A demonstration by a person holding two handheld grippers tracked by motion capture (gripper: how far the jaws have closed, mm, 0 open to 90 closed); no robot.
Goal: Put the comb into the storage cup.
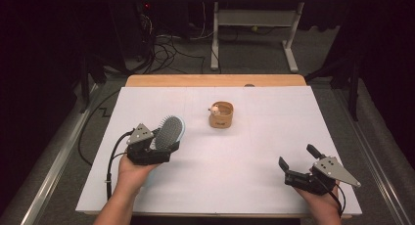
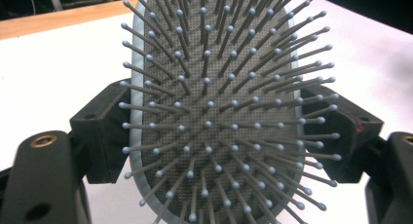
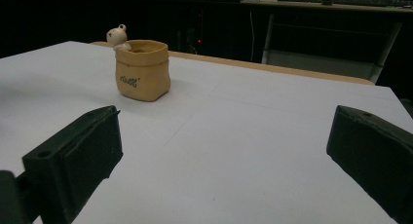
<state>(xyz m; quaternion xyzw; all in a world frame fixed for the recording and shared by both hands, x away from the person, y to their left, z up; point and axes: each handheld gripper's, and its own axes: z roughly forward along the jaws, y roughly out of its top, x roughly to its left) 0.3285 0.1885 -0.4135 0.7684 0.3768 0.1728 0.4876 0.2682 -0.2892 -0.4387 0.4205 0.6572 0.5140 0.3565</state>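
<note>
The left gripper (image 1: 155,147) is clamped on a paddle hairbrush (image 1: 169,132), its two black jaws pressing on the opposite edges of the brush's pale blue oval head. In the left gripper view the hairbrush (image 2: 214,107) sits squarely between the jaws, with its grey cushion and ball-tipped bristles turned toward the camera and the top of the head reaching out past the jaw tips; the handle cannot be made out. From the high view the brush head rises slantwise up and away from that gripper, clear of the white tabletop (image 1: 254,156). The right gripper (image 1: 296,165) rests low near the table's near right corner, well apart from the brush, with its jaws spread wide and nothing between them. In the right gripper view, bare white surface lies between the two jaws, and beyond the left jaw, farther off, stands a small tan ceramic pot (image 3: 142,70) shaped like a sack, upright, with a little cream figure (image 3: 117,37) perched at its rim. In the high view that pot (image 1: 221,115) stands ahead of both grippers, nearer the brush's tip than the right gripper's jaws, touching neither.
</note>
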